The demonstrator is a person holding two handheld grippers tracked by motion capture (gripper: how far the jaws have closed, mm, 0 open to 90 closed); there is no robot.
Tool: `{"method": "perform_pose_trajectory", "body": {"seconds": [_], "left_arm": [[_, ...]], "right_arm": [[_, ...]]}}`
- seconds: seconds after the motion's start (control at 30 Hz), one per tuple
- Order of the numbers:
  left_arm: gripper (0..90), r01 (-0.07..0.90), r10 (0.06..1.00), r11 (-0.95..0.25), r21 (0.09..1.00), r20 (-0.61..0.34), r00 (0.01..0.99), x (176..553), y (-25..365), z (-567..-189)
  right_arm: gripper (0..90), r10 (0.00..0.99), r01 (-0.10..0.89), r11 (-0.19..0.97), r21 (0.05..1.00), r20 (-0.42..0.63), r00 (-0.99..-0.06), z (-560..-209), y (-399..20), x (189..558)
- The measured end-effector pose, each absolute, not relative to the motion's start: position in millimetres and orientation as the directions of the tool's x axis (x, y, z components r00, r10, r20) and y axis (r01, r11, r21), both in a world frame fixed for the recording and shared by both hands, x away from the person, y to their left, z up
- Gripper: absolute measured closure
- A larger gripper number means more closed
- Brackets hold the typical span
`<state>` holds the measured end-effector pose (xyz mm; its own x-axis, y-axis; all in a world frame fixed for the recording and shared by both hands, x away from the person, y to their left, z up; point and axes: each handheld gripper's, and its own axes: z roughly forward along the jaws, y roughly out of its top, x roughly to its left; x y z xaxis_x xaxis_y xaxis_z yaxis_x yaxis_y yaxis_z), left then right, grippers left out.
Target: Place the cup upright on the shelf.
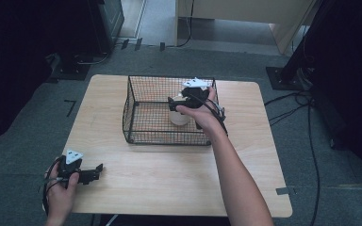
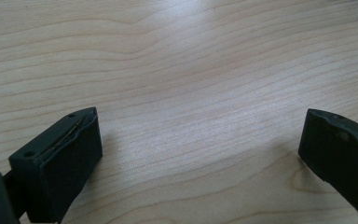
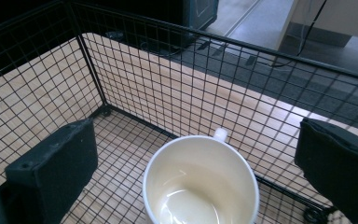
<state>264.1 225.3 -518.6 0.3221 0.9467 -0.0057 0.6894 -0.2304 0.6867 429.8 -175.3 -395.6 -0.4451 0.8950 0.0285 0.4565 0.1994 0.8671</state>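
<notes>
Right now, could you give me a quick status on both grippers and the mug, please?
Left gripper open, idle over the table. Right gripper open above the white mug, fingers not touching. Mug upright inside the wire basket. Nothing blocking.

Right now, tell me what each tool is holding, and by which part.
Nothing is held. The right tool is inside the wire basket, jaws open on either side of the white mug without touching it. The left tool is open over bare table.

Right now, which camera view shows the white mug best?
The right gripper view: the white mug stands upright, its empty inside and handle visible, between the open right gripper jaws. In the high view, the hand partly hides it inside the wire basket.
</notes>
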Motion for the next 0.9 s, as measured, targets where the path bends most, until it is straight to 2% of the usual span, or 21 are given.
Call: {"method": "perform_pose_trajectory", "body": {"seconds": [0.17,0.5,0.9], "left_arm": [[0.0,0.689,0.947,-0.229,0.687,-0.008,0.322,264.1,225.4,-518.6],[0.0,0.688,0.946,-0.234,0.686,-0.002,0.324,264.3,225.0,-518.6],[0.0,0.688,0.947,-0.234,0.687,0.0,0.322,264.4,224.3,-518.9]], "right_arm": [[0.0,0.897,0.461,0.172,0.87,0.055,-0.439,-389.3,-181.6,417.5],[0.0,0.886,0.429,0.199,0.881,0.026,-0.464,-388.4,-190.5,383.5],[0.0,0.886,0.442,0.206,0.873,0.026,-0.464,-397.6,-204.6,340.4]]}}
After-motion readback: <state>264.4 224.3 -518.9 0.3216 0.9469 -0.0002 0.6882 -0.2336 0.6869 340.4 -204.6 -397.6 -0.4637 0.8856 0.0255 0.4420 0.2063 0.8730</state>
